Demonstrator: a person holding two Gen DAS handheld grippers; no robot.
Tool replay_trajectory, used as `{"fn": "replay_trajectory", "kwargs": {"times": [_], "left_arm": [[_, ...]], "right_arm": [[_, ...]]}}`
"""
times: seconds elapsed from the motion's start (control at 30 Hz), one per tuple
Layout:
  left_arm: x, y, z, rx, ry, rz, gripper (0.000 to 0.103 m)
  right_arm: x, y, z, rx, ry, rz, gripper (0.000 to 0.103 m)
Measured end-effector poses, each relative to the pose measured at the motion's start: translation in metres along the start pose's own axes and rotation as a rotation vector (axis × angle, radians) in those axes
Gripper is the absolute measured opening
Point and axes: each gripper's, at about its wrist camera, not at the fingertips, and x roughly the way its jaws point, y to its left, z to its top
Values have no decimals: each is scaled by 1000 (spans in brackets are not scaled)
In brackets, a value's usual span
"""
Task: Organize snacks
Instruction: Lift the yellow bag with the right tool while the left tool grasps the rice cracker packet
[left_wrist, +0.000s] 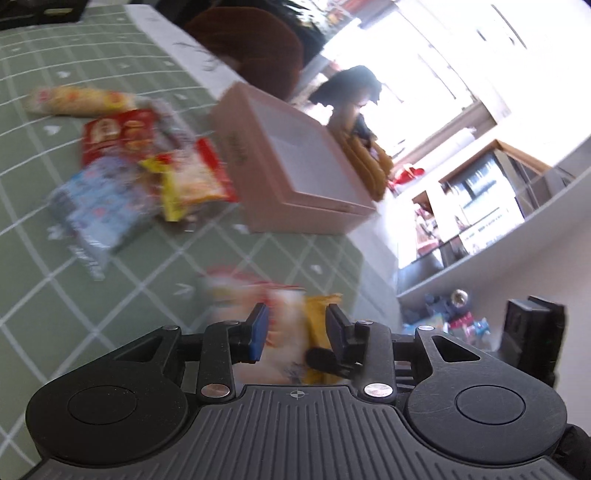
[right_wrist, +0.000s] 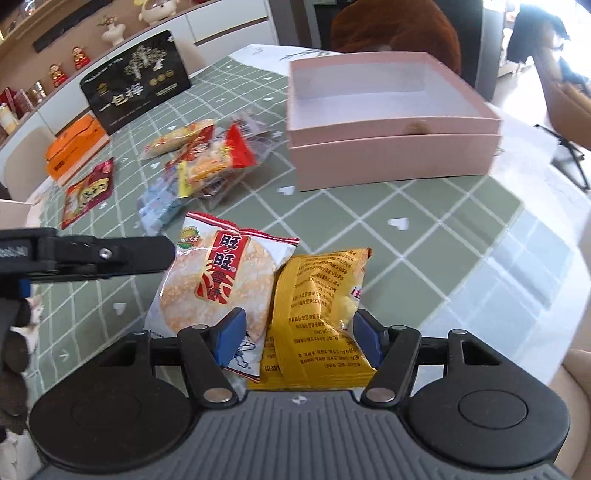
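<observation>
A white rice-cracker packet (right_wrist: 218, 284) and a yellow snack packet (right_wrist: 317, 314) lie side by side on the green checked tablecloth (right_wrist: 424, 221). My right gripper (right_wrist: 299, 338) is open, its blue pads either side of the yellow packet. My left gripper (left_wrist: 297, 330) shows blurred in its own view, with jaws partly open over the same two packets (left_wrist: 284, 314); I cannot tell whether it grips them. In the right wrist view it reaches in from the left (right_wrist: 110, 254) to the cracker packet's edge. An empty pink box (right_wrist: 388, 110) stands behind; it also shows in the left wrist view (left_wrist: 295, 166).
A pile of several snack packets (right_wrist: 207, 162) lies left of the pink box, also in the left wrist view (left_wrist: 140, 162). A black gift box (right_wrist: 136, 81), an orange box (right_wrist: 74, 147) and a red packet (right_wrist: 88, 192) sit at the far left. The table edge (right_wrist: 535, 277) curves at right.
</observation>
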Motion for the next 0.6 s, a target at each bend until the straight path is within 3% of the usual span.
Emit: {"fn": "replay_trajectory", "kwargs": {"times": [0.1,0.23,0.43,0.6], "left_arm": [[6,-12,-3,32,11,-26,39],[8,-8,-7,59,3,88,39],[-4,30,-14,-68,-44,203,39],[-3,46,-19,-117,-34,218,39]], "right_arm": [[1,-7,-3,-1,0,-45,64],[-3,-17,-11,36,-6,-39,64],[-17,-15,-11,60,-74,-40,64],[-2,9,-5,16,-93,-47,65]]}}
